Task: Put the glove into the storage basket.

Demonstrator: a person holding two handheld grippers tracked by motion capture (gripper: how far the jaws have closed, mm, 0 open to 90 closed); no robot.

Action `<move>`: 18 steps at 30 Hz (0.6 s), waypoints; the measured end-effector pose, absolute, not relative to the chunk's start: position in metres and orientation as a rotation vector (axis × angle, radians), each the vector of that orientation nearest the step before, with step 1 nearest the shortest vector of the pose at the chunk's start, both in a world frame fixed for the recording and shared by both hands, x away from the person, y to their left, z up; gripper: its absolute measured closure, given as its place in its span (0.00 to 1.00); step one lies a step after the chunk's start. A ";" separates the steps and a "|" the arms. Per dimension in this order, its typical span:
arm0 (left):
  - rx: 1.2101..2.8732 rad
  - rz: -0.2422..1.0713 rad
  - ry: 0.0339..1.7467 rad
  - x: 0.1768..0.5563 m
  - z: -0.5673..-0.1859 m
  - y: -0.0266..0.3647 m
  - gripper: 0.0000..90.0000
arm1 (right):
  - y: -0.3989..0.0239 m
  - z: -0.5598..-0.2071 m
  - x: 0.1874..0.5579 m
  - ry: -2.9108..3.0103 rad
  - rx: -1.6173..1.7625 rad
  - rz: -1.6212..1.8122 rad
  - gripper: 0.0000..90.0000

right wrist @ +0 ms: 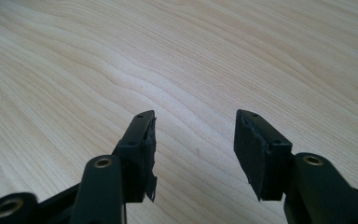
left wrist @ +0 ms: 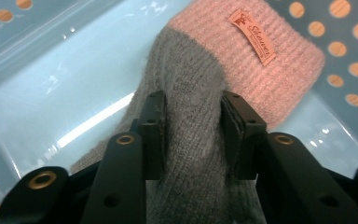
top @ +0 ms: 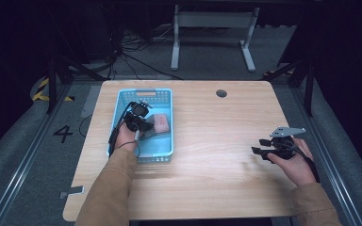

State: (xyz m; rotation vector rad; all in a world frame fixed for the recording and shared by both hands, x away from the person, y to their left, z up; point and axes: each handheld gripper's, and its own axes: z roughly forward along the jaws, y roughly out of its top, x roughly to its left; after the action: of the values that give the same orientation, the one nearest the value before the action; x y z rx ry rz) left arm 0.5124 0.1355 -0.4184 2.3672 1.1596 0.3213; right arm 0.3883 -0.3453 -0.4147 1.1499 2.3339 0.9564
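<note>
A grey knitted sock with a pink cuff (left wrist: 242, 51) lies inside a light blue perforated basket (top: 122, 99) on the left of the wooden table. My left gripper (left wrist: 192, 105) is inside the basket with both jaws pressed on the sock's grey part. From above, that gripper (top: 140, 123) sits over the sock (top: 160, 123), and the pink cuff points right. The cuff carries a small pink label (left wrist: 253, 36). My right gripper (right wrist: 195, 123) stands open over bare wood, nothing between its jaws. From above it (top: 261, 146) rests near the table's right side, held by a hand.
The table (top: 207, 160) has a dark round grommet (top: 221, 93) near its far edge. Beyond it stand a white desk frame (top: 212, 33) and cables on the floor. Rails run along both sides of the table.
</note>
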 end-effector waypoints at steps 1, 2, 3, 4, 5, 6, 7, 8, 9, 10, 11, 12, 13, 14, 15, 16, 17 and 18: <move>2.372 0.340 1.161 0.513 -0.418 0.135 0.69 | -0.345 -0.415 0.388 2.333 1.148 0.957 0.55; 2.377 0.358 1.153 0.513 -0.418 0.134 0.67 | -0.345 -0.414 0.388 2.333 1.147 0.958 0.55; 2.379 0.365 1.150 0.513 -0.418 0.133 0.66 | -0.345 -0.414 0.388 2.333 1.145 0.961 0.55; 2.377 0.375 1.151 0.513 -0.419 0.133 0.65 | -0.344 -0.414 0.388 2.331 1.143 0.966 0.55; 2.374 0.383 1.155 0.513 -0.419 0.133 0.63 | -0.344 -0.414 0.389 2.330 1.139 0.968 0.55; 2.370 0.389 1.165 0.513 -0.419 0.133 0.60 | -0.344 -0.413 0.389 2.328 1.138 0.967 0.55; 2.366 0.394 1.171 0.513 -0.418 0.133 0.58 | -0.343 -0.412 0.389 2.326 1.139 0.969 0.55; 2.359 0.395 1.171 0.512 -0.417 0.134 0.57 | -0.343 -0.412 0.389 2.326 1.135 0.972 0.55; 2.357 0.400 1.166 0.511 -0.416 0.134 0.56 | -0.342 -0.411 0.390 2.327 1.133 0.971 0.55; 2.351 0.400 1.171 0.510 -0.415 0.134 0.53 | -0.342 -0.411 0.390 2.327 1.131 0.974 0.55; 2.347 0.405 1.172 0.509 -0.413 0.135 0.50 | -0.341 -0.411 0.390 2.329 1.124 0.974 0.55; 2.337 0.405 1.180 0.507 -0.411 0.135 0.47 | -0.340 -0.411 0.391 2.331 1.124 0.977 0.55; 2.326 0.401 1.179 0.505 -0.409 0.136 0.47 | -0.339 -0.411 0.392 2.335 1.118 0.972 0.55; 2.313 0.399 1.177 0.503 -0.406 0.137 0.47 | -0.338 -0.411 0.392 2.336 1.116 0.977 0.55; 2.302 0.406 1.177 0.500 -0.404 0.137 0.46 | -0.337 -0.410 0.393 2.337 1.110 0.976 0.55; 2.290 0.414 1.168 0.497 -0.401 0.137 0.45 | -0.336 -0.409 0.394 2.339 1.106 0.980 0.55; 2.284 0.423 1.151 0.493 -0.397 0.138 0.44 | -0.334 -0.409 0.394 2.341 1.105 0.983 0.54; 2.270 0.430 1.145 0.489 -0.394 0.138 0.44 | -0.333 -0.409 0.395 2.344 1.101 0.983 0.54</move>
State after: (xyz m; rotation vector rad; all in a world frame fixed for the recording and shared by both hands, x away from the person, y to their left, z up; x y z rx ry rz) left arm 0.4891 0.1376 -0.3942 2.2697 1.1452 0.4297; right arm 0.3955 -0.3333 -0.4087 1.1009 2.3444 0.9834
